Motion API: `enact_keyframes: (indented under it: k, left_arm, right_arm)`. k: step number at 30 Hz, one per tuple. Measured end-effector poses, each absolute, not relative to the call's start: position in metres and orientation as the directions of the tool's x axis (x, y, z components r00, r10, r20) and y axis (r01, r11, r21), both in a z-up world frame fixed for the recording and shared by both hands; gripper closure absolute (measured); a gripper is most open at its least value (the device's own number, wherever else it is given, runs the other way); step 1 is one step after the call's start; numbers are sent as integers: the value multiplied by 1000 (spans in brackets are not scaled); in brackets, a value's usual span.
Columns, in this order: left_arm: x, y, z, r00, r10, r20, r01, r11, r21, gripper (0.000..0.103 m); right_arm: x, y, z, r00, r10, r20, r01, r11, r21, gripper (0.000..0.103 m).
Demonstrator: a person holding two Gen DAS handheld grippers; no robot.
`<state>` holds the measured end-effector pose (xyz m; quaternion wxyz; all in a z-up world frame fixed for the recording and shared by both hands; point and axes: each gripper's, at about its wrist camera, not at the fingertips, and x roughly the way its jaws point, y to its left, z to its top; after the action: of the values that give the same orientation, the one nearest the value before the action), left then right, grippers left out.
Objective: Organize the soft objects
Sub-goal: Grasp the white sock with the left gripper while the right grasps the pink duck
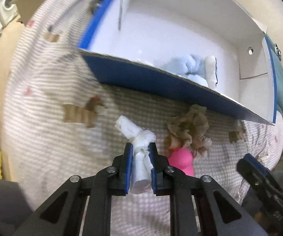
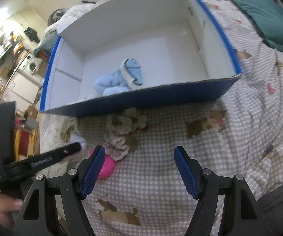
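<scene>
So far only a pale blue plush toy (image 2: 119, 78) lay inside the blue-walled box (image 1: 141, 76), ahead of both claws. The left gripper (image 1: 139, 157) was clamped on a white knotted cloth roll (image 1: 139, 147), crumpled and soft. Just to its right lay a pink toy (image 1: 181, 161) with a frilly beige top, not yet boxed. The right gripper (image 2: 139, 169) stood apart, holding nothing, over the checked bedspread (image 2: 239, 118).
</scene>
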<state>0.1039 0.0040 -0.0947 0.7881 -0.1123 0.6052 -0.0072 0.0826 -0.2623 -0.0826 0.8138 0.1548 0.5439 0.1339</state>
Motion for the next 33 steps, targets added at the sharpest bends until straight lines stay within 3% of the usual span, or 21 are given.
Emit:
enact_keyframes:
  k: [12, 15, 21, 25, 33]
  left_arm:
    - [82, 30, -61, 340, -68, -938, -150, 981, -126, 88]
    - [82, 33, -66, 329, -68, -942, -165, 978, -128, 88]
    - [85, 28, -68, 328, -67, -942, -165, 978, -127, 88]
    - [84, 28, -67, 331, -65, -942, -170, 977, -127, 88]
    - [84, 30, -68, 332, -55, -942, -184, 975, -122, 88]
  right_arm:
    - [88, -199, -120, 166, 500, -850, -52, 865, 498, 27]
    - [92, -188, -130, 148, 493, -857, -16, 868, 496, 34]
    - [96, -178, -134, 165, 446, -879, 1, 892, 453, 36]
    - [98, -172, -137, 165, 410, -897, -13, 910, 414, 58]
    - [85, -175, -124, 160, 464, -872, -43, 885, 463, 59]
